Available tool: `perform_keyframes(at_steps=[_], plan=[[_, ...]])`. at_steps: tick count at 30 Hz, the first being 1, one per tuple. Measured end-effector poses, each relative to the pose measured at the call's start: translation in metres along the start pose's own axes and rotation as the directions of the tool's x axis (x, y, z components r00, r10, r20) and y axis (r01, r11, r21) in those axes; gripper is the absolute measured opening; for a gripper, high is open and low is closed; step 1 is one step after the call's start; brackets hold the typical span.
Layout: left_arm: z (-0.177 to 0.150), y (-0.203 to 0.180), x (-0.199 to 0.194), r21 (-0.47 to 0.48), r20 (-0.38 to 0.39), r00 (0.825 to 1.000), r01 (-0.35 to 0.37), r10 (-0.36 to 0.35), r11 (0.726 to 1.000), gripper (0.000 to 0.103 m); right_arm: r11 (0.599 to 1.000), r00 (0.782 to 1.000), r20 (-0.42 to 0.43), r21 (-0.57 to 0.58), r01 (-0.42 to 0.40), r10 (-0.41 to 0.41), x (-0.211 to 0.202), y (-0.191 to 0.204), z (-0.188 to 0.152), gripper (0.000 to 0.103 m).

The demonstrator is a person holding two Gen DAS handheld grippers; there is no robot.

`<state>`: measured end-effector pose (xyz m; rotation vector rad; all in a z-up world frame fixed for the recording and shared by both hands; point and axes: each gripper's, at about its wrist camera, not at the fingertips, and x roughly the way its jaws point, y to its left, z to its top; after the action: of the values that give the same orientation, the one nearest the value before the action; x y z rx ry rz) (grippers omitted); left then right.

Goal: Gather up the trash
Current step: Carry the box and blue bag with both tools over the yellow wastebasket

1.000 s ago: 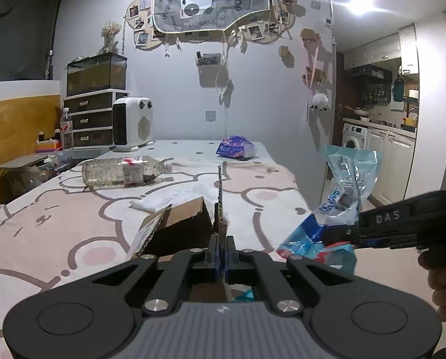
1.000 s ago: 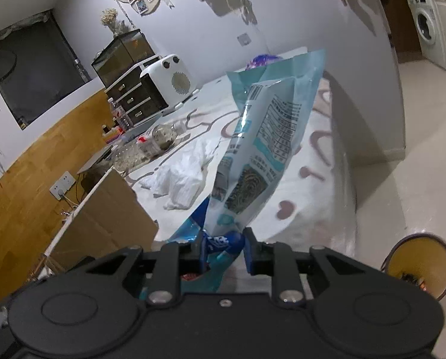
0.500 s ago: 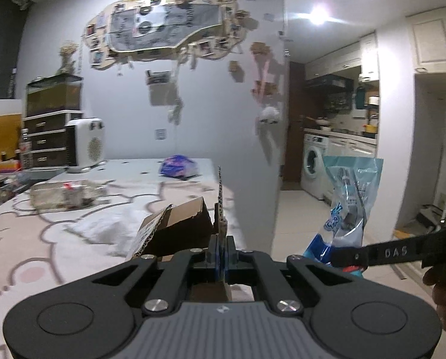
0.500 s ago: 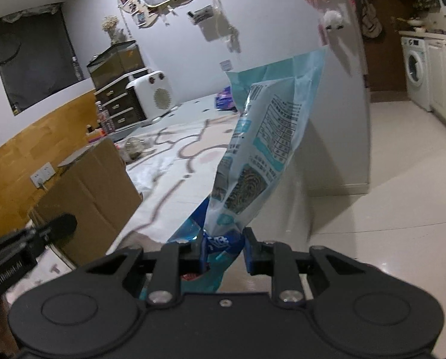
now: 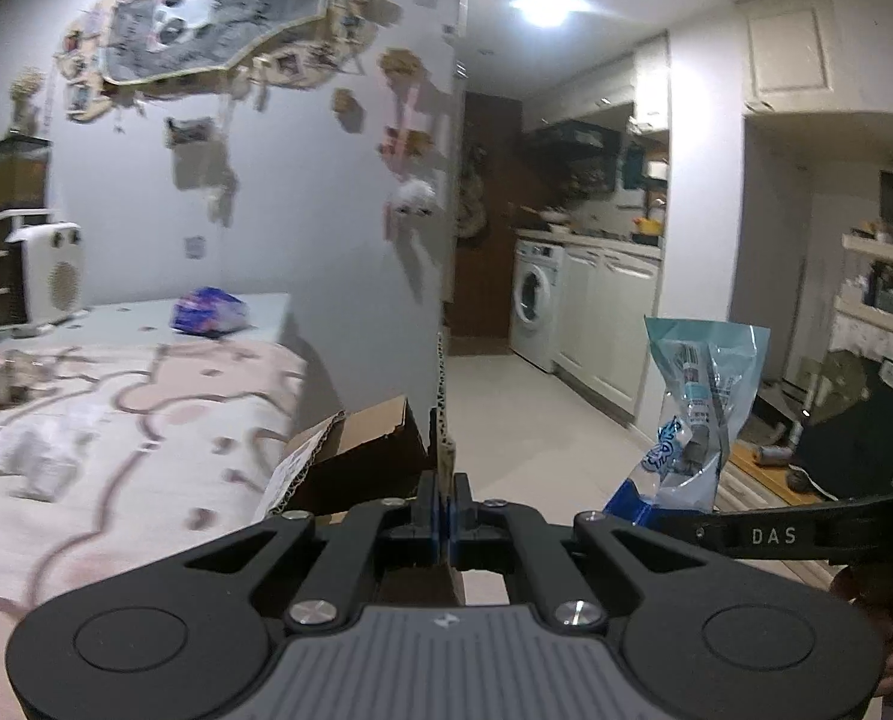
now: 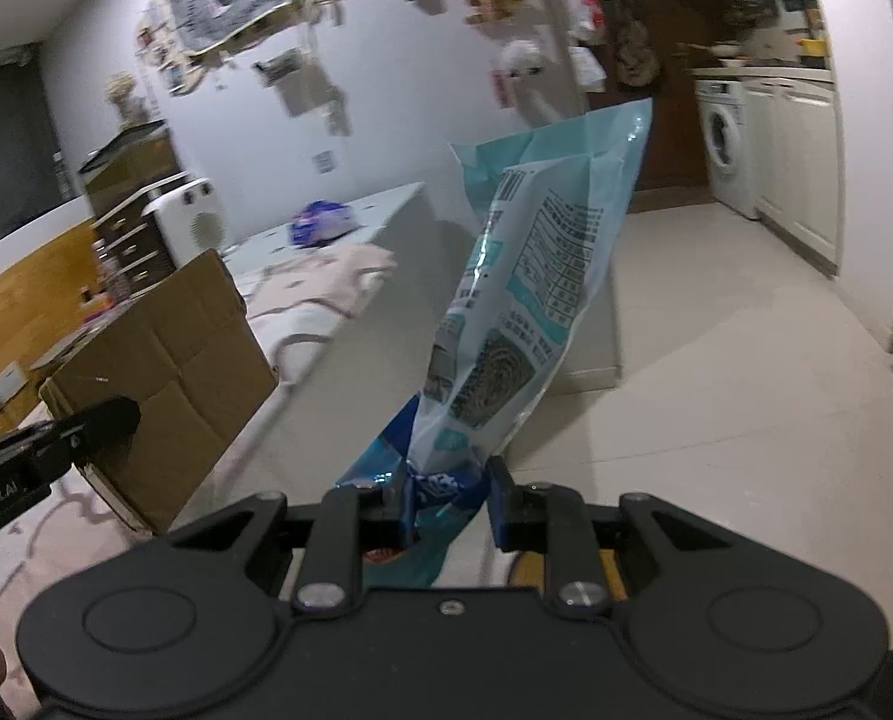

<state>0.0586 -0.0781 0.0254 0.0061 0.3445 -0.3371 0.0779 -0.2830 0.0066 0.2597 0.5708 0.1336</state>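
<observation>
Keep left tongs (image 5: 444,501) clamped on the cardboard box (image 6: 164,372) flap, right tongs (image 6: 449,495) pinching the blue snack bag (image 6: 527,288), bag carried level beside the box.

"DAS" stands in white on the right gripper (image 5: 644,513); the bag's (image 6: 524,300) print is unreadable

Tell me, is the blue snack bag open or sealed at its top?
Open: the blue snack bag, pinched by the right gripper, shows a gaping top edge.
</observation>
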Motion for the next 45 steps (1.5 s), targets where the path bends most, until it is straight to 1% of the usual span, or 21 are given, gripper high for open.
perform_keyframes(at_steps=[3, 6, 12, 17, 21, 26, 30, 34, 37, 39, 42, 43, 45], plan=[[-0.005, -0.019, 0.02, 0.009, -0.033, 0.999, 0.029, -0.028, 1.0, 0.002, 0.999, 0.999, 0.002, 0.025, 0.034, -0.034, 0.002, -0.021, -0.003, 0.024], [-0.011, -0.034, 0.044, -0.002, -0.076, 0.995, 0.058, -0.058, 0.998, 0.002, 0.996, 0.998, 0.002, 0.048, 0.07, -0.07, 0.005, -0.044, -0.006, 0.024], [-0.025, -0.056, 0.095, -0.02, -0.151, 0.985, 0.085, -0.087, 0.996, 0.002, 0.984, 0.99, -0.015, 0.106, 0.144, -0.143, 0.023, -0.089, -0.014, 0.024], [-0.036, -0.071, 0.146, -0.022, -0.212, 0.971, 0.105, -0.107, 0.994, 0.002, 0.965, 0.981, -0.032, 0.174, 0.196, -0.194, 0.046, -0.125, -0.024, 0.024], [-0.043, -0.08, 0.188, -0.036, -0.251, 0.958, 0.133, -0.138, 0.99, 0.002, 0.947, 0.973, -0.052, 0.223, 0.231, -0.225, 0.067, -0.148, -0.033, 0.024], [-0.06, -0.084, 0.246, -0.054, -0.294, 0.942, 0.155, -0.164, 0.986, 0.002, 0.937, 0.968, -0.017, 0.249, 0.245, -0.249, 0.095, -0.174, -0.047, 0.024], [-0.085, -0.072, 0.298, -0.102, -0.35, 0.919, 0.152, -0.179, 0.983, 0.003, 0.93, 0.961, -0.024, 0.244, 0.274, -0.277, 0.128, -0.184, -0.061, 0.024], [-0.117, -0.05, 0.35, -0.162, -0.411, 0.894, 0.121, -0.178, 0.979, 0.002, 0.937, 0.962, -0.039, 0.22, 0.271, -0.269, 0.171, -0.189, -0.077, 0.024], [-0.143, -0.027, 0.381, -0.209, -0.452, 0.874, 0.09, -0.178, 0.974, 0.002, 0.945, 0.962, -0.054, 0.178, 0.273, -0.268, 0.204, -0.188, -0.089, 0.024], [-0.162, -0.007, 0.398, -0.26, -0.485, 0.856, 0.054, -0.178, 0.964, 0.002, 0.95, 0.962, -0.065, 0.152, 0.273, -0.266, 0.225, -0.185, -0.096, 0.024], [-0.182, 0.013, 0.42, -0.313, -0.552, 0.814, -0.002, -0.18, 0.95, 0.002, 0.955, 0.961, -0.093, 0.127, 0.27, -0.259, 0.26, -0.182, -0.106, 0.024], [-0.187, 0.019, 0.427, -0.324, -0.563, 0.807, -0.019, -0.177, 0.946, 0.002, 0.955, 0.961, -0.101, 0.124, 0.269, -0.258, 0.274, -0.181, -0.109, 0.024], [-0.195, 0.029, 0.435, -0.345, -0.575, 0.799, -0.045, -0.174, 0.937, 0.002, 0.954, 0.961, -0.102, 0.131, 0.27, -0.258, 0.295, -0.18, -0.115, 0.024]])
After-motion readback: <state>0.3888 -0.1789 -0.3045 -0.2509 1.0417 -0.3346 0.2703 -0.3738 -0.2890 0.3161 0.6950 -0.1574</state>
